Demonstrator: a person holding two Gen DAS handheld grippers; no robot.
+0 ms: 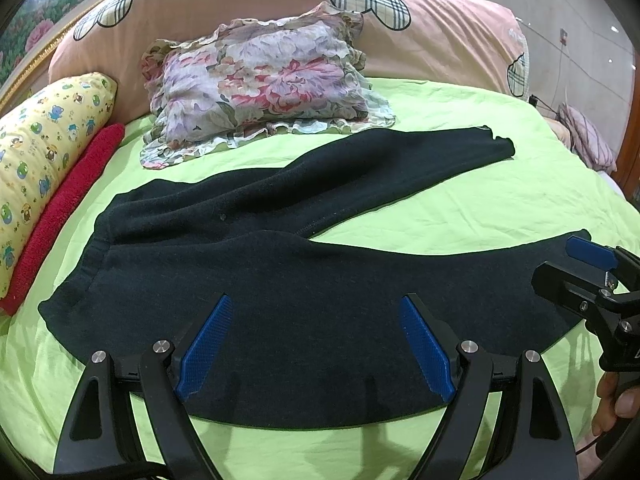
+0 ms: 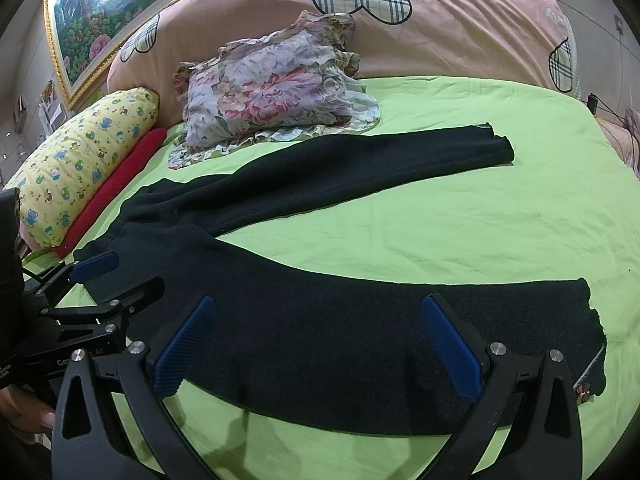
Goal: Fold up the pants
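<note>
Dark navy pants (image 1: 280, 272) lie spread flat on the green bedsheet (image 1: 440, 208), waistband to the left, the two legs splayed apart to the right. My left gripper (image 1: 316, 304) is open and empty, hovering over the near leg close to the hip. My right gripper (image 2: 318, 306) is open and empty above the same near leg (image 2: 360, 340), closer to its hem (image 2: 592, 320). The far leg (image 2: 360, 168) runs toward the pillows. The right gripper also shows at the right edge of the left wrist view (image 1: 592, 276), and the left gripper shows at the left edge of the right wrist view (image 2: 96, 276).
A floral frilled pillow (image 1: 260, 80) lies just beyond the far leg. A yellow cartoon bolster (image 1: 44, 152) and a red towel roll (image 1: 64, 216) lie along the left. A pink duvet with plaid hearts (image 1: 400, 20) is piled at the head. Green sheet shows between the legs.
</note>
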